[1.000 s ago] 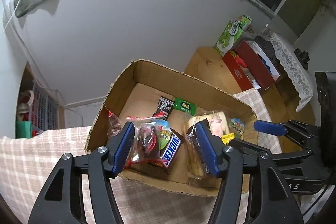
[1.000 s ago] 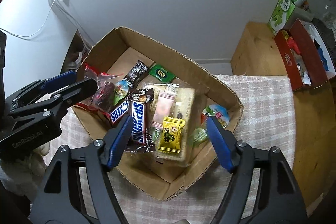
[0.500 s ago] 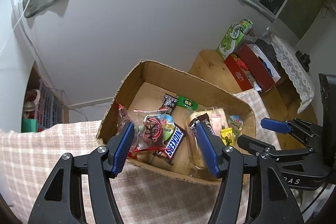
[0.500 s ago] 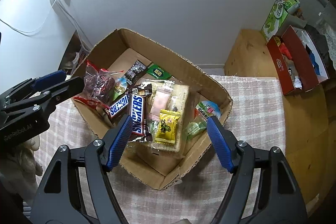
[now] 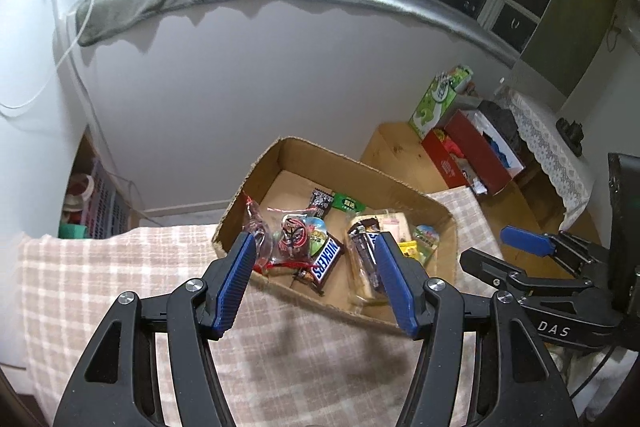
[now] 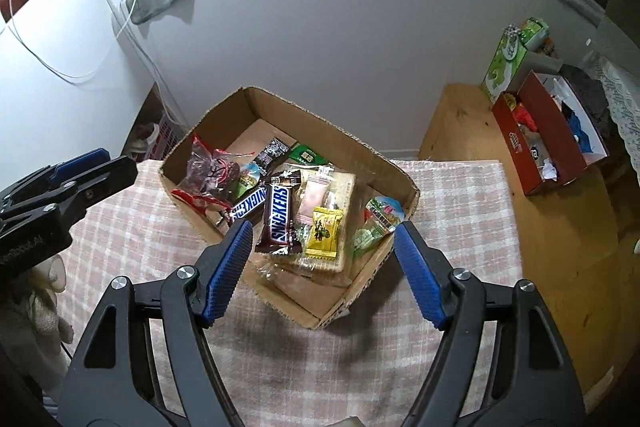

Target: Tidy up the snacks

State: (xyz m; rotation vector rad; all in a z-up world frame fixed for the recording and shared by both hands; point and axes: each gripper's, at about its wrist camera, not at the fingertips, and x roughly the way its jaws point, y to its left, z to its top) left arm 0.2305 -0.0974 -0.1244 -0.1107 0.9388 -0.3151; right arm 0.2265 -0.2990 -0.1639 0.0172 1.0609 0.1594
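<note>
Over the last second we have pulled both grippers back above the checked cloth [image 6: 460,211]. Our left gripper [image 5: 316,283] and right gripper [image 6: 324,271] hang spread and empty, and the snacks, Snickers bars [image 6: 280,219] included, lie in the cardboard box [image 6: 356,143]. We judge the sorting near finished.
</note>
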